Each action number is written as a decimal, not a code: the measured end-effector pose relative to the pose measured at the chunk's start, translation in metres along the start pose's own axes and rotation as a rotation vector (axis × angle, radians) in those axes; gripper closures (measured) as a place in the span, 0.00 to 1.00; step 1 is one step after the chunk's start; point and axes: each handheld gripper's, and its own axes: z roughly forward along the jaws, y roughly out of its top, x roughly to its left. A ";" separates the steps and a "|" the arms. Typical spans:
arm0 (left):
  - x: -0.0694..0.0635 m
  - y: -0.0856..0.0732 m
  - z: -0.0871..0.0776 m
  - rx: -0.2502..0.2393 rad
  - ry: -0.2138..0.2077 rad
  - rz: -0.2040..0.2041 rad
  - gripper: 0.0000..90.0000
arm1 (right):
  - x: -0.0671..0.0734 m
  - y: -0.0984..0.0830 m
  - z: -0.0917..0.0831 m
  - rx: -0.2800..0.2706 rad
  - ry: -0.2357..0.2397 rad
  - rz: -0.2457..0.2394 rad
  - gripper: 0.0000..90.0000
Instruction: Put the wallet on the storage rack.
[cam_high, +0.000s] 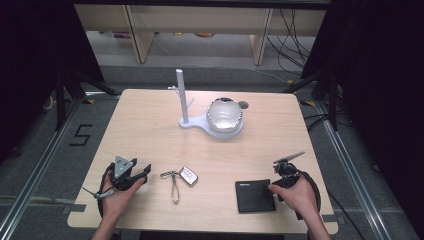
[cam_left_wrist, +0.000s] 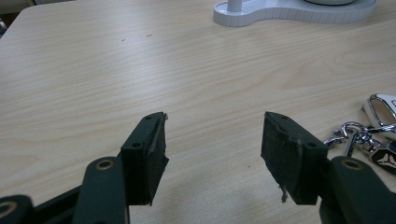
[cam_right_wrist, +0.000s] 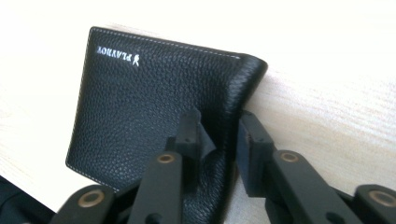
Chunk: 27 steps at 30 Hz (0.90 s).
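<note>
Right gripper (cam_right_wrist: 223, 140) closed on the wallet (cam_right_wrist: 149, 116), one jaw on top of the leather, the other at its edge against the table; the pinched edge is lifted and bowed up between the pads. In the high view the wallet (cam_high: 254, 196) lies flat near the table's front right, just left of the right gripper (cam_high: 276, 186); the right hand (cam_high: 296, 196) sits behind it.

Left gripper (cam_left_wrist: 212, 144) wide open, jaws well apart with bare table (cam_left_wrist: 140, 70) between them, nothing held; in the high view it (cam_high: 145, 172) rests at front left in the left hand (cam_high: 120, 195), jaws pointing toward the keys (cam_high: 180, 177).

Keys: silver ring and fob, lying near the table's front, between the two grippers, closer to the left; in the left gripper view they (cam_left_wrist: 369, 135) lie just beyond the right-hand jaw, apart from it.

White stand (cam_high: 192, 120) with upright post at table's far middle; a rounded, shiny thing (cam_high: 225, 115) sits on its base.
</note>
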 end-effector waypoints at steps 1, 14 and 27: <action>0.000 0.000 0.000 -0.001 0.000 -0.001 0.44 | 0.000 0.000 -0.001 0.012 0.008 -0.018 0.86; 0.000 0.000 0.000 -0.003 -0.003 0.000 0.43 | 0.024 0.017 -0.035 0.009 -0.056 -0.252 0.91; 0.001 0.000 0.000 -0.001 -0.003 -0.001 0.43 | 0.042 0.036 -0.084 -0.054 -0.224 -0.581 0.92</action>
